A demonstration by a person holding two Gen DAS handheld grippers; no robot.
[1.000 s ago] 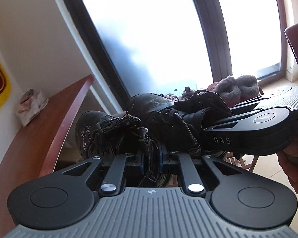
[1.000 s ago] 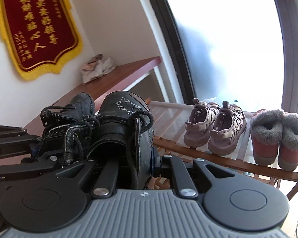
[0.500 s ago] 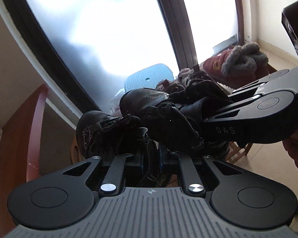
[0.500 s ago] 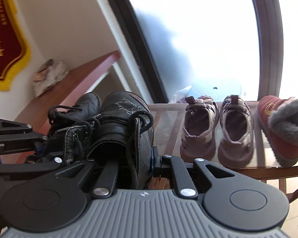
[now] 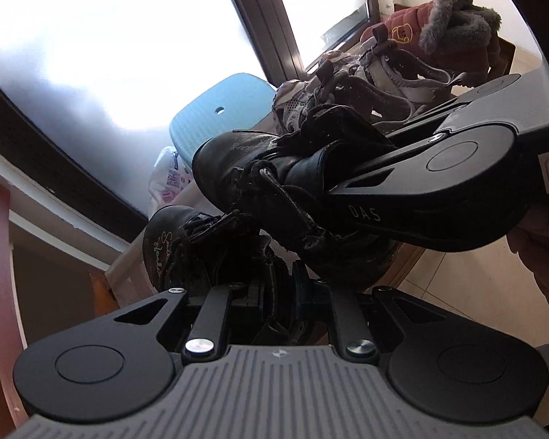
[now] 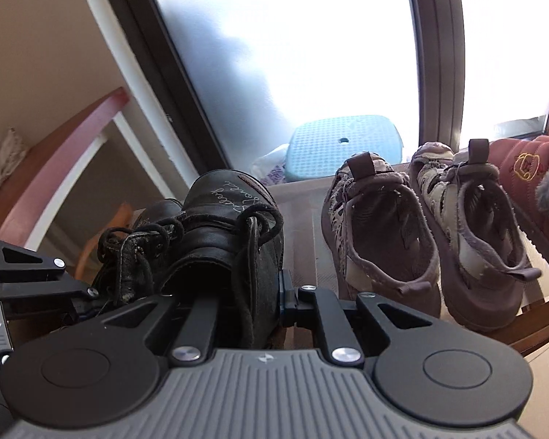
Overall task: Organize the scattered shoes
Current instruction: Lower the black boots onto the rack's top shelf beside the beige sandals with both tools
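1. The left gripper [image 5: 274, 292] is clamped on the collar of a black lace-up boot [image 5: 179, 252], which sits right between its fingers with the toe pointing away from it.
2. The right gripper [image 6: 271, 300] is closed on the rear collar of the second black boot [image 6: 230, 226], held the same way, toe forward.
3. The two boots hang side by side and close together; seen from the left wrist, the right-hand boot sits higher and overlaps the other.
4. Pale cursive script is stitched on each toe. I cannot read the words on either boot.
5. The side of the right gripper carries the letters "DAS" [image 5: 364, 214] in the left wrist view.
6. Just right of the held boots, a pair of mauve sandals [image 6: 380, 234] stands heels toward me on a wooden shoe rack [image 6: 541, 311].
7. Beside the sandals is a red fur-trimmed slipper [image 6: 530, 168] with a small yellow embroidered emblem.
8. Behind the rack, a light blue plastic stool [image 6: 344, 142] stands against the frosted window [image 6: 292, 36].
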